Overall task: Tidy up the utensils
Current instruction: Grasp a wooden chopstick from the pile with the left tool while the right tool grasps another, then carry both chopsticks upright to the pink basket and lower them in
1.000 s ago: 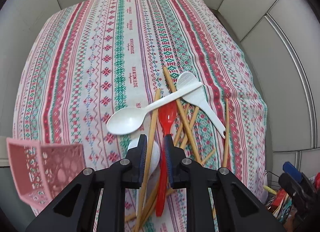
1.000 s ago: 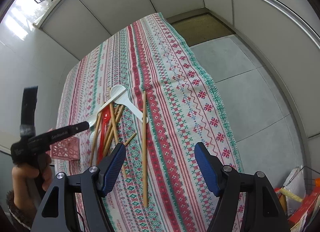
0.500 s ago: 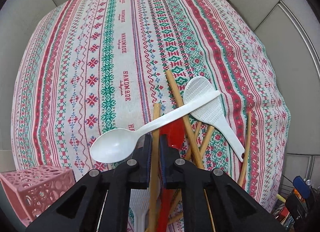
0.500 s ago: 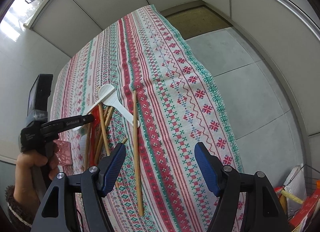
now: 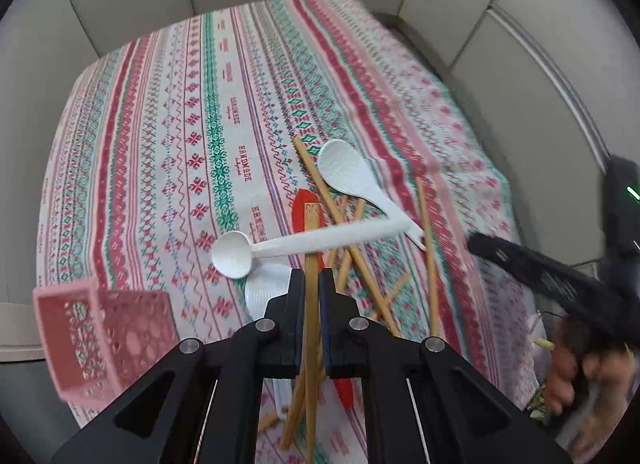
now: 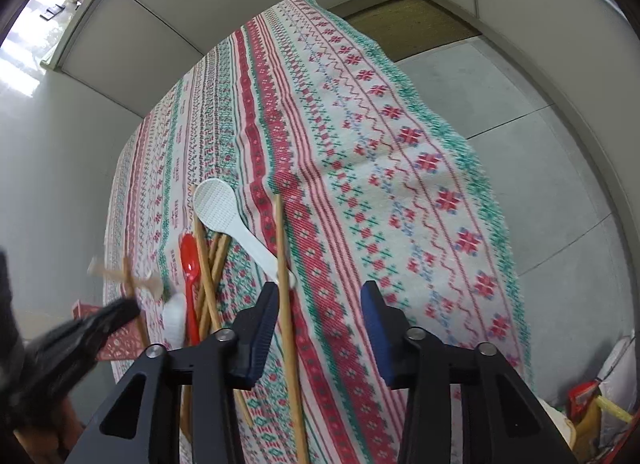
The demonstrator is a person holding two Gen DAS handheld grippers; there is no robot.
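Note:
My left gripper (image 5: 311, 284) is shut on a wooden chopstick (image 5: 311, 248) and holds it lifted; a white spoon (image 5: 304, 242) rests across its raised tip. Below lie more chopsticks (image 5: 352, 260), a red spoon (image 5: 301, 206), a white rice paddle (image 5: 360, 184) and another white spoon (image 5: 264, 288) on the patterned tablecloth (image 5: 192, 136). My right gripper (image 6: 318, 306) is open above the cloth, with a single chopstick (image 6: 285, 264) just right of its left finger. The rice paddle (image 6: 224, 212), the red spoon (image 6: 189, 264) and the chopstick pile (image 6: 210, 264) lie to its left.
A pink lattice basket (image 5: 108, 336) stands at the table's near left corner; it also shows in the right wrist view (image 6: 120, 338). The cloth's right edge (image 6: 492, 224) drops to a grey floor. Bags of clutter (image 6: 592, 404) sit on the floor at lower right.
My left gripper has shut on a chopstick and lifted it, carrying the white spoon up across it. My right gripper has moved in closer over the single chopstick.

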